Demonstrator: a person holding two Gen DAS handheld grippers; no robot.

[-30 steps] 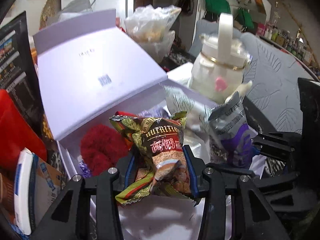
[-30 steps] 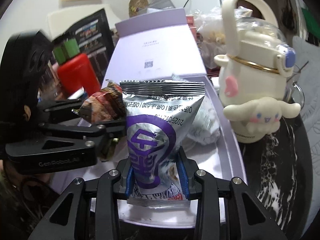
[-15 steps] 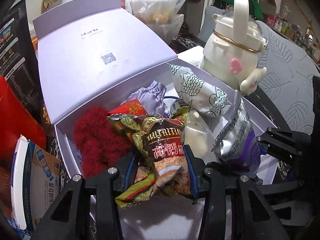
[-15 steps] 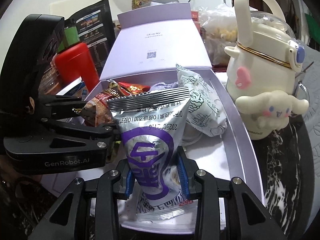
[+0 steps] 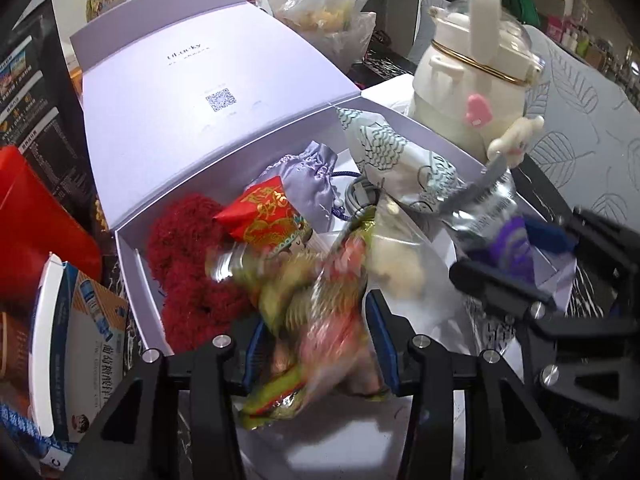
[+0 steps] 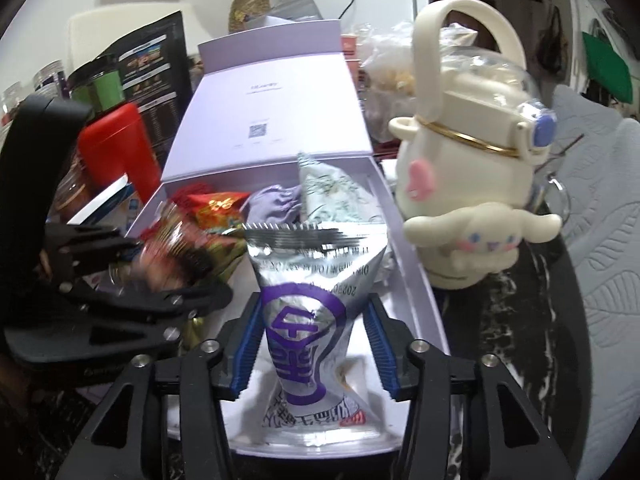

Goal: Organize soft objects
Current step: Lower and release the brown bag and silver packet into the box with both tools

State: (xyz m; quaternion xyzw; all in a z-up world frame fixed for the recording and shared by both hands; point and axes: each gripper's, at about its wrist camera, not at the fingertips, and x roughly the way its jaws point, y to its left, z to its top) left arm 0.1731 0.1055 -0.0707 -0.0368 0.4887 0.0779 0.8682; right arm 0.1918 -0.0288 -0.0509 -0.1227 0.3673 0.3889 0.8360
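An open lilac box [image 5: 132, 264] [image 6: 416, 280] holds a red fluffy item [image 5: 180, 256], a red-gold packet [image 5: 260, 216], a lilac pouch [image 5: 316, 176] and a fish-scale patterned bag [image 5: 396, 160]. My left gripper [image 5: 316, 340] has widened; the brown-green snack bag [image 5: 312, 312] between its fingers is blurred and dropping into the box. My right gripper [image 6: 312, 340] has spread jaws; the silver-purple snack bag [image 6: 308, 312] stands between the pads, and I cannot tell if they still touch it. Each gripper shows in the other's view, left gripper [image 6: 120, 280] and right gripper [image 5: 540, 280].
A cream Cinnamoroll kettle [image 6: 472, 184] [image 5: 476, 96] stands just right of the box. A red container [image 6: 120, 144] and a blue-white carton [image 5: 80, 344] sit left of it. The raised box lid [image 5: 208, 92] blocks the far side. A plastic bag [image 5: 324, 4] lies behind.
Both grippers lowered their bags into the box. The left jaws widened and its snack bag is slipping down, blurred. The right jaws also widened around the silver-purple bag.
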